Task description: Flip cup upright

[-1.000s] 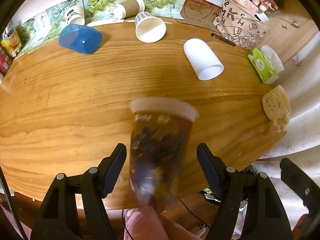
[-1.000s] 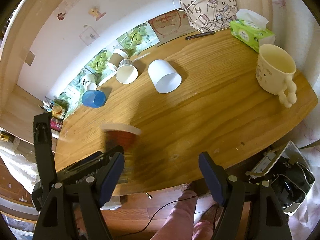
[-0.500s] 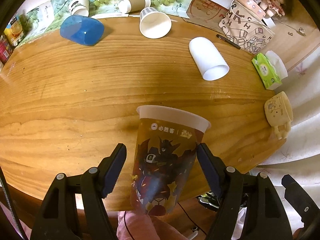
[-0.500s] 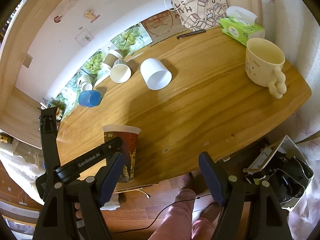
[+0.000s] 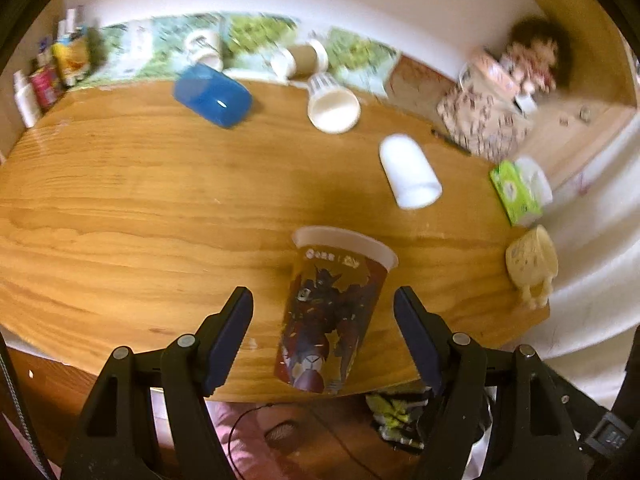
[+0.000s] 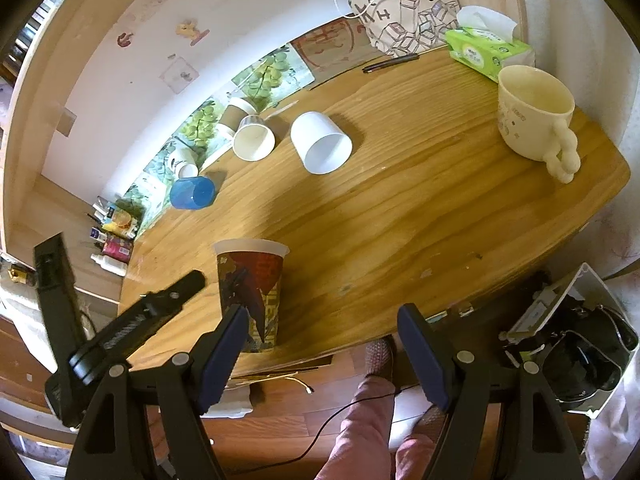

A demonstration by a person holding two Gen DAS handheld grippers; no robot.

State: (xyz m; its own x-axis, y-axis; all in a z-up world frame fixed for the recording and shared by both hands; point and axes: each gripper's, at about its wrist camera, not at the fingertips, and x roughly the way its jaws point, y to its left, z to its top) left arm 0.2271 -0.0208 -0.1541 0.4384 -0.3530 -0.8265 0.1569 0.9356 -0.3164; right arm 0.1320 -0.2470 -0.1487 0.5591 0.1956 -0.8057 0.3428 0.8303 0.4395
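The printed paper cup [image 5: 336,312] stands upright, mouth up, on the tabletop [image 5: 140,220] close to its near edge, its white rim topmost and its red-and-gold robot artwork facing the left wrist camera. The left tool [image 5: 324,308] has its two fingers spread wide on either side of the cup, with clear gaps between each pad and the cup wall, so it grips nothing. The right tool [image 6: 320,320] is likewise spread open and holds nothing; in its view the cup [image 6: 250,292] sits just beyond its left finger, near the same edge.

Toward the far edge of the tabletop several other cups lie on their sides: a blue plastic cup [image 5: 212,98], a white paper cup with a striped wall [image 5: 332,106], a brown paper cup [image 5: 300,62] and a plain white cup [image 5: 408,172]. At the right end a cream mug with a knobbly handle [image 6: 534,114] stands upright, next to a green tissue pack [image 6: 488,50].
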